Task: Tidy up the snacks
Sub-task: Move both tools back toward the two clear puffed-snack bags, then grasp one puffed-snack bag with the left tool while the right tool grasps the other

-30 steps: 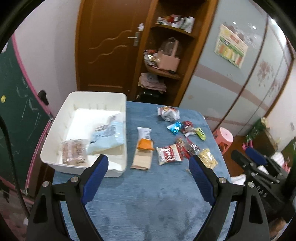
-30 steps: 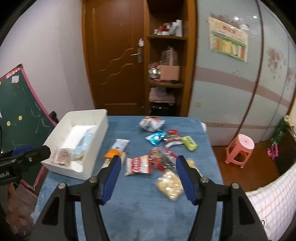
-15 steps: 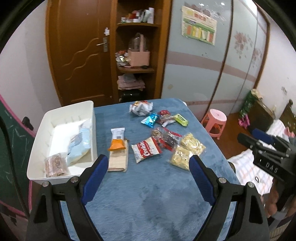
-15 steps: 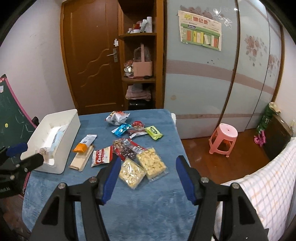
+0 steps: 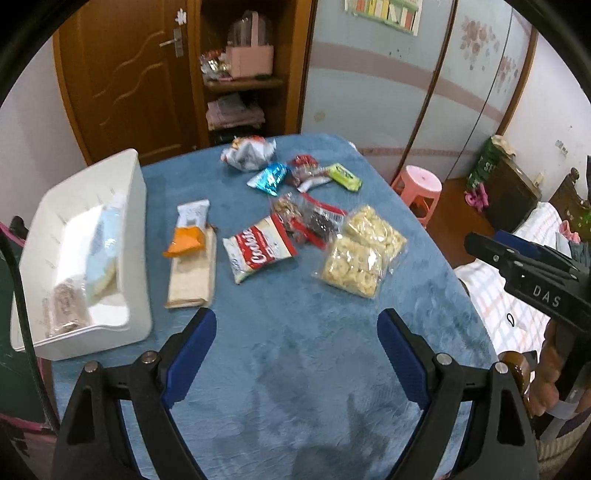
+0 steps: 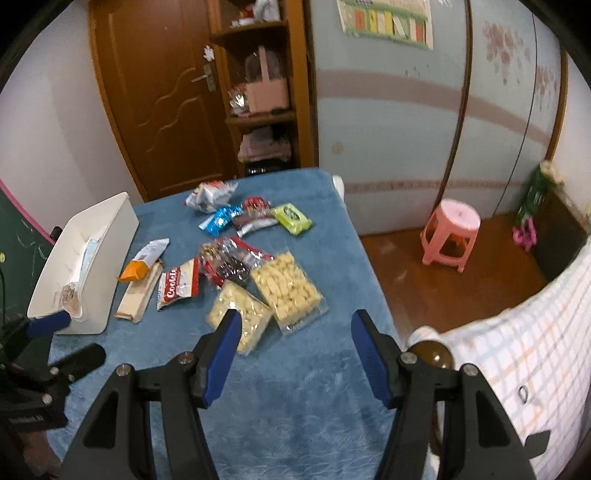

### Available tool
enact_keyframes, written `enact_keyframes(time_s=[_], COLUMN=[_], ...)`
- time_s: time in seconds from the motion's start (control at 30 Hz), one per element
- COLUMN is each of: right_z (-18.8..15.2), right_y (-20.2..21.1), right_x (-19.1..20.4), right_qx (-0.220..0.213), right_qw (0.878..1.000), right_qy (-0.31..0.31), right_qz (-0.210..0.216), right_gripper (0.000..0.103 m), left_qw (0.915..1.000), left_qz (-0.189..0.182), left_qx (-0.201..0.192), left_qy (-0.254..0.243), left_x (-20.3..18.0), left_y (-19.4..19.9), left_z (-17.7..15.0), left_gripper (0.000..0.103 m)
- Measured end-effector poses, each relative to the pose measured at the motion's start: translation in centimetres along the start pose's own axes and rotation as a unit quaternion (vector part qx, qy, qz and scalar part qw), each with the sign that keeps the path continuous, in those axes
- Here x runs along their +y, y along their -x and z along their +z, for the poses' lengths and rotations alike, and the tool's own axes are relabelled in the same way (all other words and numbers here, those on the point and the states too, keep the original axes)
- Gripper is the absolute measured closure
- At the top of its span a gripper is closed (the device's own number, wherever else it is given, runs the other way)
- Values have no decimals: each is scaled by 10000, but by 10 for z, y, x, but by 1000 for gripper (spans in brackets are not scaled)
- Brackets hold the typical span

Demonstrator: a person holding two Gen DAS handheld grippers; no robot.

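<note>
Both grippers hang over the blue table [image 5: 295, 369], jaws apart, nothing between them: left gripper [image 5: 297, 339], right gripper [image 6: 295, 343]. Snack packets [image 5: 258, 251] lie scattered mid-table (two clear puff bags [image 6: 284, 288] nearest the right gripper). White bin [image 5: 136, 229] at the left edge holds two packets.

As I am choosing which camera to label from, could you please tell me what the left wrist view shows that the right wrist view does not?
Only the left wrist view looks down into the white bin, showing a pale blue packet inside. Only the right wrist view shows the whole poster. Both share the blue table, the red-and-white cookie packet and the pink stool.
</note>
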State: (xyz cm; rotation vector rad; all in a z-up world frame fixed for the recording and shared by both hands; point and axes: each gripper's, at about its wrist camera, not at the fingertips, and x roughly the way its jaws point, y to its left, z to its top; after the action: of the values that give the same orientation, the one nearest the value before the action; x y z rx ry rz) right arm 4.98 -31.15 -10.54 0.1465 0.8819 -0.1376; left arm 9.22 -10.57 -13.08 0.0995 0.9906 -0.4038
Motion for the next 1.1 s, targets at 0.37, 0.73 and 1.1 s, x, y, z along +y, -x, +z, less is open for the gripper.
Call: enact_keyframes(time_s=[0.37, 0.73, 1.1], right_z=[21, 58, 57], right_y=[-61, -154, -190], right_x=[-16, -4, 21], right_qx=[555, 1642, 2080], right_qw=[9983, 9833, 9691], right_qy=[-136, 490, 1100], right_qz=[125, 609, 739], right_gripper=[41, 41, 40], left_qw=[9993, 9966, 9959], left_qz=[63, -605, -699], left_qx=[118, 549, 554], left_qy=[-343, -145, -168], left_x=[-32, -37, -46], left_y=[-63, -134, -158], left_z=[13, 25, 29], left_gripper=[15, 15, 15])
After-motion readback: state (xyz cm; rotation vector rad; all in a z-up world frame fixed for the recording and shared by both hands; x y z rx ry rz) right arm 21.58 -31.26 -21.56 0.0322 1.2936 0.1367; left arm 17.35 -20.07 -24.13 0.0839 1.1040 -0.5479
